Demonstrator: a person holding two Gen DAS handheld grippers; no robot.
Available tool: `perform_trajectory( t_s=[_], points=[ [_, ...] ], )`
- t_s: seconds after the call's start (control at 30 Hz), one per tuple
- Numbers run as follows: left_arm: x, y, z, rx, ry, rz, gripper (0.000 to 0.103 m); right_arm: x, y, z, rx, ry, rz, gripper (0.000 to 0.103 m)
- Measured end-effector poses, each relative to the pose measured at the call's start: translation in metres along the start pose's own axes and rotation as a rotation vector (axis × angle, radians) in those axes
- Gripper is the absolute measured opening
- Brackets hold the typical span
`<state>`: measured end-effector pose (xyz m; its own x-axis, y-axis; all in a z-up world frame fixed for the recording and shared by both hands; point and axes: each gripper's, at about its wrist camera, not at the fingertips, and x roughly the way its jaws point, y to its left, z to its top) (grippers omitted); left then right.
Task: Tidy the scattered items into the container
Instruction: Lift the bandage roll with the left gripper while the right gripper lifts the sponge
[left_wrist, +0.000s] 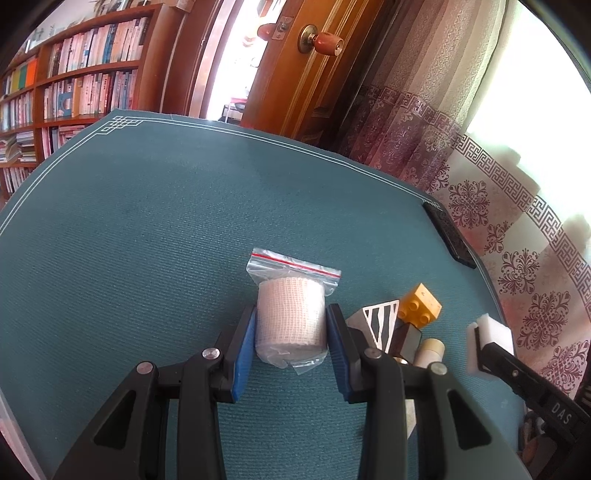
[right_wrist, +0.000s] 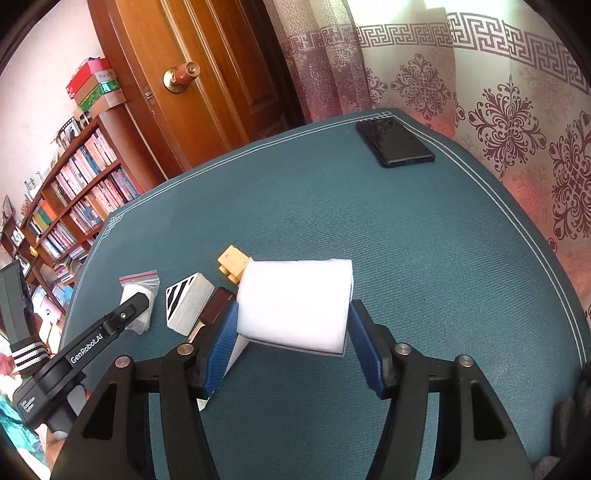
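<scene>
Left wrist view: left gripper (left_wrist: 290, 328) brackets the bagged bandage roll (left_wrist: 290, 317) on the teal mat (left_wrist: 147, 229); pads appear to touch it, grip probably closed on it.
Beside it: striped card deck (left_wrist: 380, 321), yellow brick (left_wrist: 421, 304).
Right wrist view: right gripper (right_wrist: 293, 321) clamps the white foam block (right_wrist: 295, 302), seemingly lifted.
Phone (right_wrist: 395, 142): far corner.
Container: not visible.
Progress: early; nothing seen stowed.

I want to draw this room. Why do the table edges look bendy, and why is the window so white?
Both wrist views use fisheye lenses, so the straight edge of the green table mat curves. In the left wrist view, daylight through the doorway and window is too bright, so they wash out white. In the right wrist view, the white foam block loses surface detail.
</scene>
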<state>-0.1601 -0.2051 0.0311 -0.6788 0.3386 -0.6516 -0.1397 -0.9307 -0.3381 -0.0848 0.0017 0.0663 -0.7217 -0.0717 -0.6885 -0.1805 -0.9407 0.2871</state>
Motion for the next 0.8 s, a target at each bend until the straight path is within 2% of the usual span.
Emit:
perform_trajectory(
  t_s=[0.8],
  points=[
    [-0.018, 0.000, 0.006, -0.014, -0.052, -0.031, 0.041, -0.034, 0.045, -0.043, -0.079, 0.039, 0.052, 0.063]
  ],
)
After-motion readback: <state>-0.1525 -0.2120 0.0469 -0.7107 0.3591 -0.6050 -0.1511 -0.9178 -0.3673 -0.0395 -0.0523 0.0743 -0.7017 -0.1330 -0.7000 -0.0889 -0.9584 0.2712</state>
